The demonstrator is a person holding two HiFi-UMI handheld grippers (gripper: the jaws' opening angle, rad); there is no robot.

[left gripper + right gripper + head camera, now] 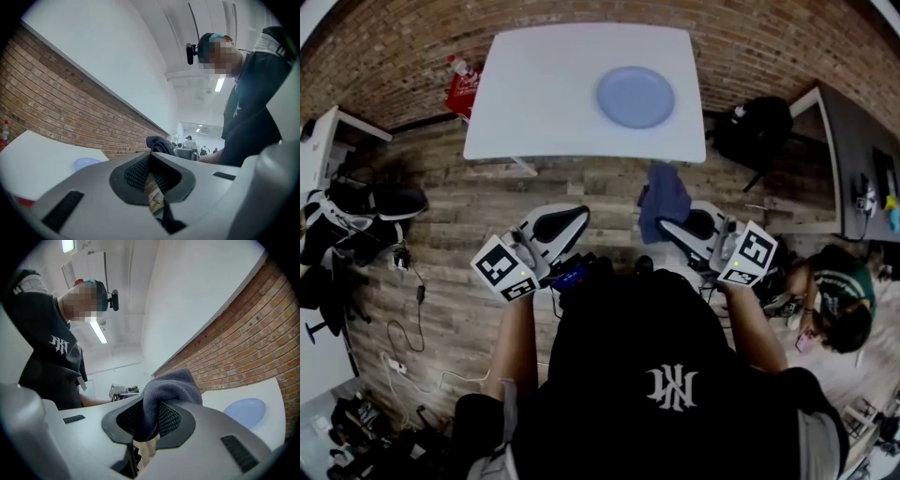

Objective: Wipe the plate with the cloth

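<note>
A light blue plate [636, 97] lies on the right half of the white table [534, 103], well ahead of both grippers. Over the wooden floor short of the table, my right gripper [667, 228] is shut on a dark blue cloth [664, 197], which bunches up out of its jaws. The right gripper view shows the cloth [168, 389] pinched between the black pads, with the plate [246, 411] far beyond. My left gripper [578, 217] is shut with nothing in it; its pads [140, 171] meet, and the plate [86, 163] shows small to the left.
A brick wall [384, 56] runs behind the table. A red box with a bottle [464, 86] sits at the table's left corner. A black backpack [755, 127] and a grey desk [858, 159] stand at the right. A person [834, 300] crouches lower right. Cables [408, 328] lie at the left.
</note>
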